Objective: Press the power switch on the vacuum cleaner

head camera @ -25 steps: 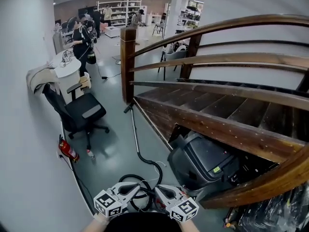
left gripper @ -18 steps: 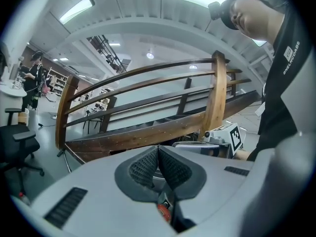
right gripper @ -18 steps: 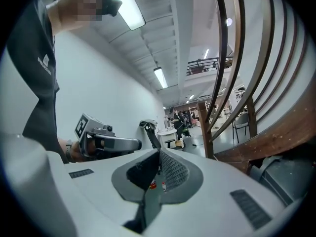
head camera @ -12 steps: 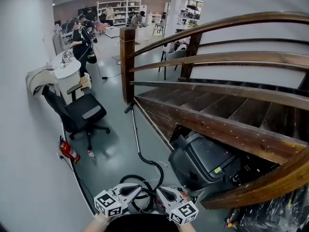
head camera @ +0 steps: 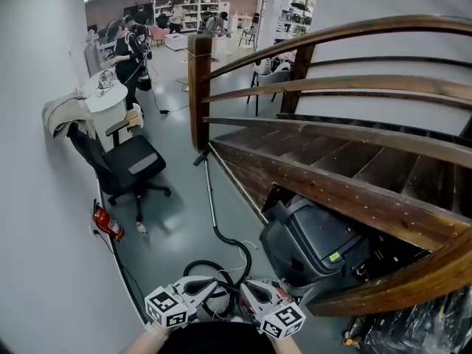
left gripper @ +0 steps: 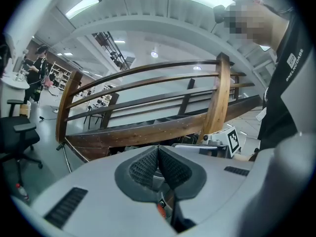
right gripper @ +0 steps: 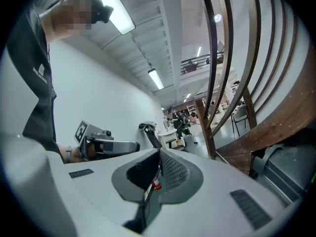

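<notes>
The black vacuum cleaner (head camera: 316, 243) sits on the floor, tucked under the wooden staircase (head camera: 332, 169). Its black hose (head camera: 234, 251) loops across the floor to a thin wand (head camera: 209, 190) that leans toward the newel post. Both grippers hang low at the bottom edge of the head view, side by side above the hose coil and well short of the vacuum. My left gripper (head camera: 214, 285) is shut, pads (left gripper: 146, 165) pressed together with nothing between. My right gripper (head camera: 245, 285) is shut and empty too, its pads (right gripper: 173, 171) touching. No switch can be made out.
A black office chair (head camera: 131, 165) and a red fire extinguisher (head camera: 108, 224) stand along the left wall. A round white table (head camera: 105, 99) is behind the chair. The newel post (head camera: 199, 87) rises mid-floor. Black bags (head camera: 428, 321) lie at the lower right. People (head camera: 137, 49) stand far back.
The head view has drifted slightly. Both grippers stay shut, side by side, in nearly the same low place.
</notes>
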Tool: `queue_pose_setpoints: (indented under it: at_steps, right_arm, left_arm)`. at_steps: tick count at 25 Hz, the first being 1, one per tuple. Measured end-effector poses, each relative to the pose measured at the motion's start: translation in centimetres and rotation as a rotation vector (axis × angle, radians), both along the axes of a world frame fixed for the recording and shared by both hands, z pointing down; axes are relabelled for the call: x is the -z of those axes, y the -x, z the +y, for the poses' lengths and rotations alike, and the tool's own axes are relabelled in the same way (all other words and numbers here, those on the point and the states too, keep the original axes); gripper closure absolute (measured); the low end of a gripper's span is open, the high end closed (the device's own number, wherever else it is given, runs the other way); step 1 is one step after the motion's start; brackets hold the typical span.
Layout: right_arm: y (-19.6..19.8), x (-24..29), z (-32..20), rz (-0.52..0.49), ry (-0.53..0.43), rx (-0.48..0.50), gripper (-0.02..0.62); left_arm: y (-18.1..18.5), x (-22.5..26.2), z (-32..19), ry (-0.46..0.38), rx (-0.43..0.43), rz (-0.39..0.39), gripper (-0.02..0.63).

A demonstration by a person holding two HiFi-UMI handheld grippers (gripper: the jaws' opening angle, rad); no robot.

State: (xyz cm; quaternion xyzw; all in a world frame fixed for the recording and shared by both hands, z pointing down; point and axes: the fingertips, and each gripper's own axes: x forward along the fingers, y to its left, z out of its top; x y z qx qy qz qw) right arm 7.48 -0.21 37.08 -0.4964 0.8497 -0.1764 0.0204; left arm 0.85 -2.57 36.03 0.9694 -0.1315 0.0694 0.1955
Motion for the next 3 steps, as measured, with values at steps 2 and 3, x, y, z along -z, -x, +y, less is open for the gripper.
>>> queue_pose_setpoints:
  at_steps: [2,3]
  right_arm:
    - [0.02,-0.03,-0.21,-0.002,-0.001,-0.002,0.568]
    - [0.02,-0.04,-0.31,-0.002,-0.002,-0.002,0.568]
  left_arm:
    - [-0.01,-0.03,-0.11,-0.005,-0.005,-0.002,0.591]
    - [-0.02,-0.04,-0.18,-0.008,-0.007,-0.003,0.591]
